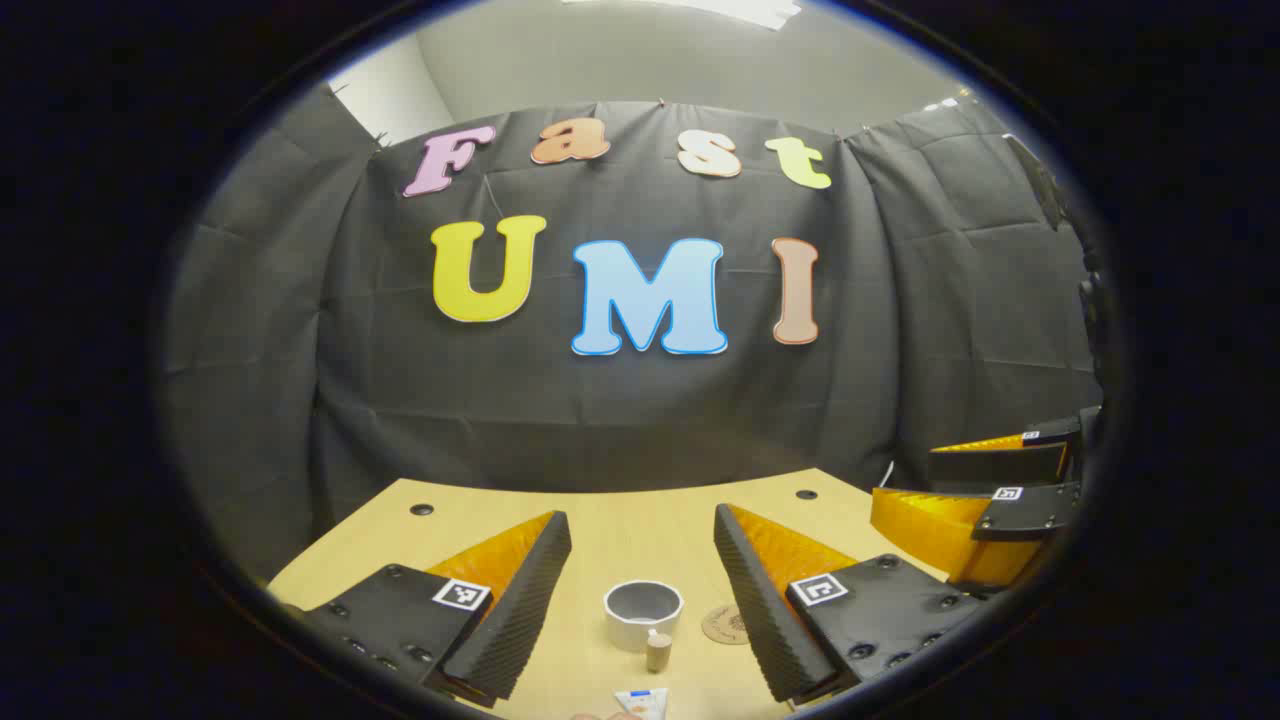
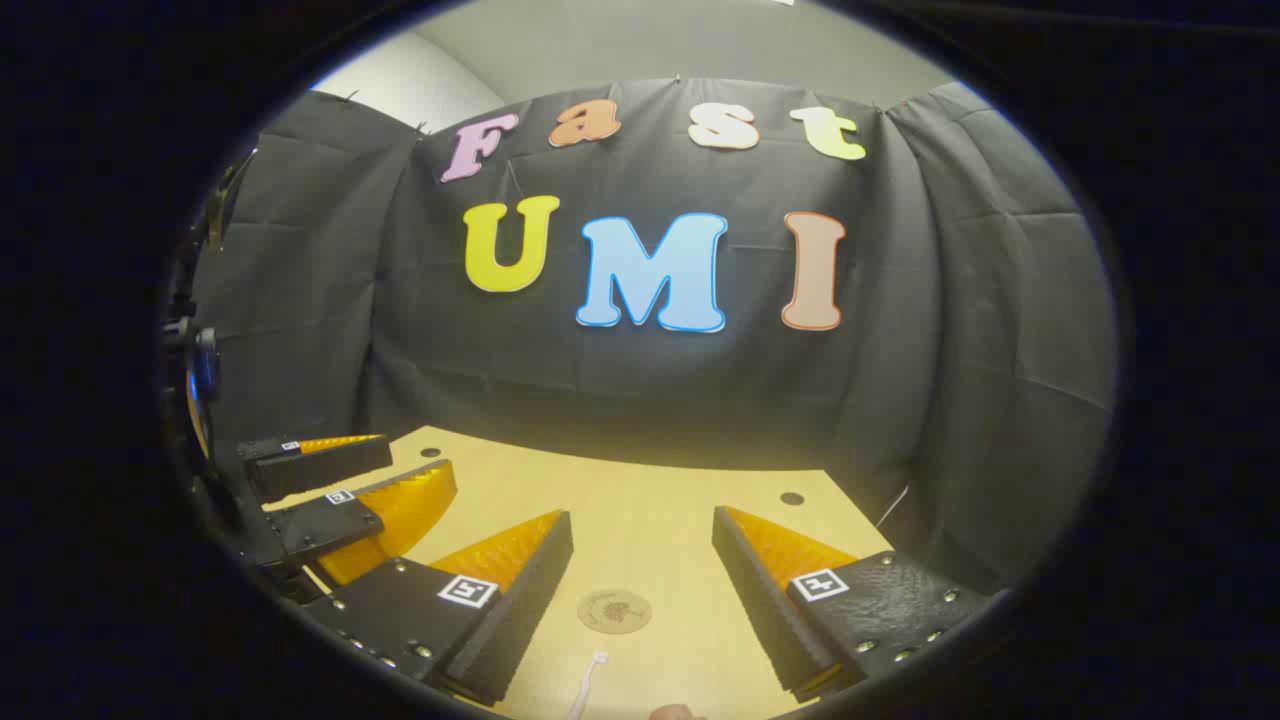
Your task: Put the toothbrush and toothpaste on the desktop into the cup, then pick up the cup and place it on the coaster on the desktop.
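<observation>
Cup (image 1: 643,613) upright on desk, open, nothing seen inside. Coaster (image 2: 614,610) round, flat, just right of cup, bare on top. Toothpaste (image 1: 641,703) flat, near side of cup, half cut off. Toothbrush (image 2: 588,686) pale, lying near coaster's near edge.

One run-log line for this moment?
grippers: left open, right open | cup empty | toothpaste, toothbrush on desk | coaster bare

Overhead light fell evenly on the desktop (image 1: 620,520) at lower centre; the cloth wall (image 2: 640,400) stayed dim, shadowed at its base, and fisheye distortion bowed both frames' edges.
</observation>
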Available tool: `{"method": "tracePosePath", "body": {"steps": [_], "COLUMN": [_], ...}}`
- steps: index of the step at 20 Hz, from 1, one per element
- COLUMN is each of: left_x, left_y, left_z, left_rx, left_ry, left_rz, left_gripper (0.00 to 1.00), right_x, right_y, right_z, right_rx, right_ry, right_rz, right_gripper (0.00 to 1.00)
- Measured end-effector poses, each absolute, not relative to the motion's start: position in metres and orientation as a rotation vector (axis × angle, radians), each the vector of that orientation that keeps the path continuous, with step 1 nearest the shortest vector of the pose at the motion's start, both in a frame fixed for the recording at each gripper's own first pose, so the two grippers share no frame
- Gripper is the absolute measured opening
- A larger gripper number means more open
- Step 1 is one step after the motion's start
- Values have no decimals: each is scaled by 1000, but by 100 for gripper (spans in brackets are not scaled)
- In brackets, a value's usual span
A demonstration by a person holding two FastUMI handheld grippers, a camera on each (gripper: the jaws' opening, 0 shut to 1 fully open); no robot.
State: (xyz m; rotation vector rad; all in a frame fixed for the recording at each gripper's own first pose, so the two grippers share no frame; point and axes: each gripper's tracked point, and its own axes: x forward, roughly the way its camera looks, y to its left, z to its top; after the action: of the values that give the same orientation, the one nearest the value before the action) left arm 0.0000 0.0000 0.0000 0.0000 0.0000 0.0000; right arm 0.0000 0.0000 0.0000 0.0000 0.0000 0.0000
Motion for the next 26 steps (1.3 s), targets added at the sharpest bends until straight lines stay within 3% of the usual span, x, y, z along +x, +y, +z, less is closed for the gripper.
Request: {"method": "tracePosePath", "body": {"steps": [16, 26], "left_x": [12, -4], "left_y": [-7, -25], "left_z": [-39, -131], "left_rx": [17, -84], "left_ry": [161, 520], "left_rz": [-59, -89], "left_gripper": [94, 94], "right_x": [4, -5], "right_y": [5, 19], "right_z": [-49, -127], "right_rx": [49, 117], "right_ry": [214, 529], "right_rz": [3, 54], "right_gripper": [91, 92]}}
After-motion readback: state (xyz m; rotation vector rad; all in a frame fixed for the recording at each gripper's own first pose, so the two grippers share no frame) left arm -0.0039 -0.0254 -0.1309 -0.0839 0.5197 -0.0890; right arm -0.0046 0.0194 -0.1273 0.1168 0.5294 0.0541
